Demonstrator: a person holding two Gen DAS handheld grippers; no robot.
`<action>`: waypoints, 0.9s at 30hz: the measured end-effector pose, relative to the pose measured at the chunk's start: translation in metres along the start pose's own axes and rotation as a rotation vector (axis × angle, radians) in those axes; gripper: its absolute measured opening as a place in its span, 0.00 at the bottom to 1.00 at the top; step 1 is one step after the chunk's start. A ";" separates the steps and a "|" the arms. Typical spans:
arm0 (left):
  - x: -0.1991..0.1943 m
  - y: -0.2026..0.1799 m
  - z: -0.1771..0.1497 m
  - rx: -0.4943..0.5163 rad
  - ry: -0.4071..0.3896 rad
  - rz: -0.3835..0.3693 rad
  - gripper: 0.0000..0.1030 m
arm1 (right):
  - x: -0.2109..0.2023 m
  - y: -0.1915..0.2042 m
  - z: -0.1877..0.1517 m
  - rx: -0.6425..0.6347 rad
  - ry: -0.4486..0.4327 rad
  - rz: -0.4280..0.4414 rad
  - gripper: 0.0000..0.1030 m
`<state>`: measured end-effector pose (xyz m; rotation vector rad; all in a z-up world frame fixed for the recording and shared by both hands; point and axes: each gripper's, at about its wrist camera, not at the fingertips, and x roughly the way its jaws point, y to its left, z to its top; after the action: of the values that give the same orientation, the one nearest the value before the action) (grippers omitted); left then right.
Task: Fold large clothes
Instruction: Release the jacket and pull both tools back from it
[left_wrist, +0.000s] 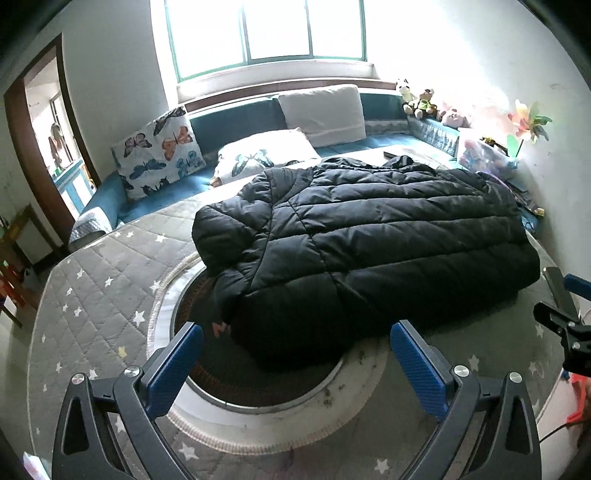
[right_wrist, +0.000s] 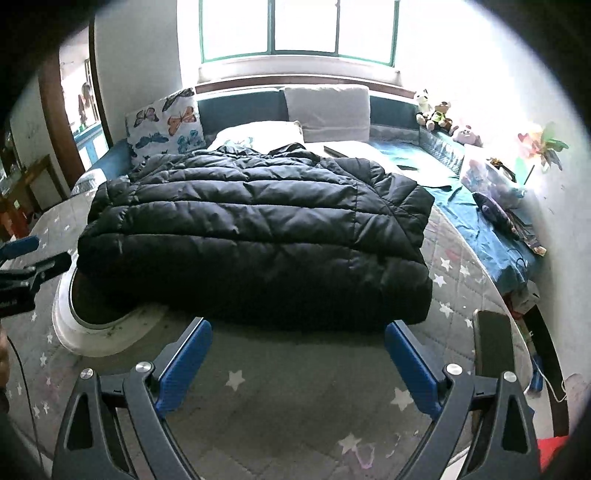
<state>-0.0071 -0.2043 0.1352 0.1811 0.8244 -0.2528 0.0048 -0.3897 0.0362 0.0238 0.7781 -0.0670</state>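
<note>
Our left claw (left_wrist: 297, 341) and right claw (right_wrist: 298, 338) both wide open and empty, black puffer jacket (right_wrist: 258, 236) folded on the star-patterned bed (right_wrist: 295, 398) just ahead of both claws

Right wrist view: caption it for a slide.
Open right gripper faces a black puffer jacket lying on the star-print mat.

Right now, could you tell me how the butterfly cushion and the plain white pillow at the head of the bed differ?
The butterfly cushion is printed with coloured butterflies; the plain white pillow has no pattern. The butterfly cushion sits at the left corner, tilted; the white pillow sits nearer the middle, under the window. Both lean upright against the teal headboard.
</note>
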 end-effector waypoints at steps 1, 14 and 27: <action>-0.003 0.000 -0.002 0.004 -0.001 -0.002 1.00 | -0.002 0.001 -0.002 0.004 -0.003 0.003 1.00; -0.023 0.003 -0.023 0.032 -0.012 0.001 1.00 | -0.015 0.010 -0.016 0.068 -0.036 0.010 1.00; -0.028 0.005 -0.026 0.036 -0.016 0.001 1.00 | -0.026 0.018 -0.015 0.068 -0.068 0.024 1.00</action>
<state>-0.0420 -0.1888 0.1392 0.2132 0.8040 -0.2679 -0.0234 -0.3698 0.0436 0.0948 0.7070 -0.0712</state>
